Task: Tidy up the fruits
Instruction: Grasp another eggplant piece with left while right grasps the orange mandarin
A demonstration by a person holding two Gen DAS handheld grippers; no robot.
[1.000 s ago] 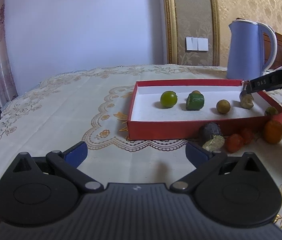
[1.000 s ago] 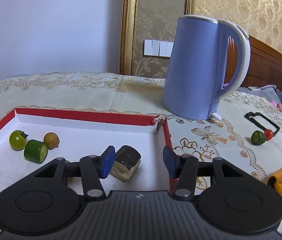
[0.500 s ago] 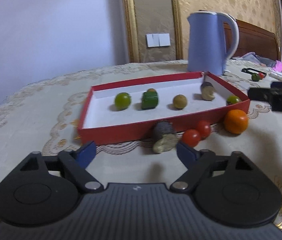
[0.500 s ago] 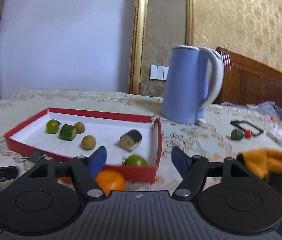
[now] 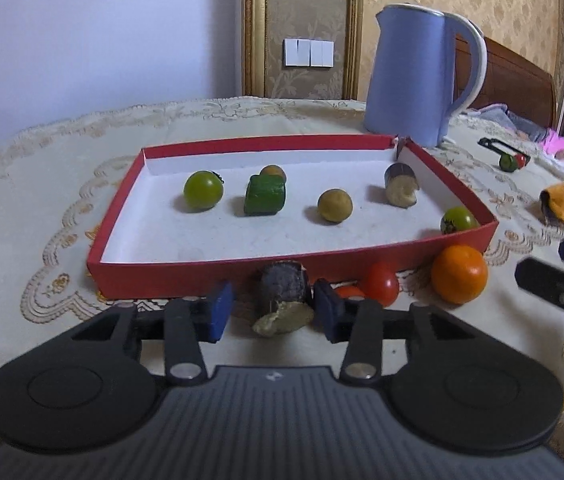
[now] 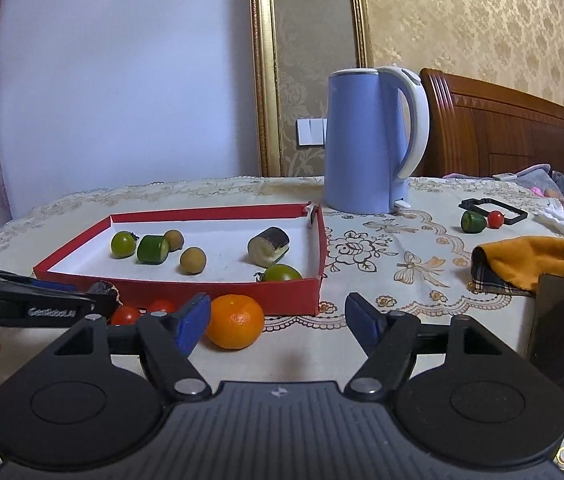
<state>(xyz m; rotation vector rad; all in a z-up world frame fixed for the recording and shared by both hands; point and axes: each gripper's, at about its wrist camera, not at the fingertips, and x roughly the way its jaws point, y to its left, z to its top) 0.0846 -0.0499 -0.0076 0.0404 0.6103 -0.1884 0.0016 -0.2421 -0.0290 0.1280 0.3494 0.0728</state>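
Left tool (image 5: 271, 312) narrowed around eggplant chunk (image 5: 284, 296) (closing)

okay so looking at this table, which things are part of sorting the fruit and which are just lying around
Job: red tray; dark cut piece between the closing left gripper's fingers, not yet pinched; orange; red tomatoes.

Lying about: blue kettle; orange cloth; black frame.

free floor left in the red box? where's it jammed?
Red box: bare floor along the near wall, in front of the green tomato and cucumber chunk; also the far strip. Crowded: outside the near wall, dark chunk, red tomatoes, orange.
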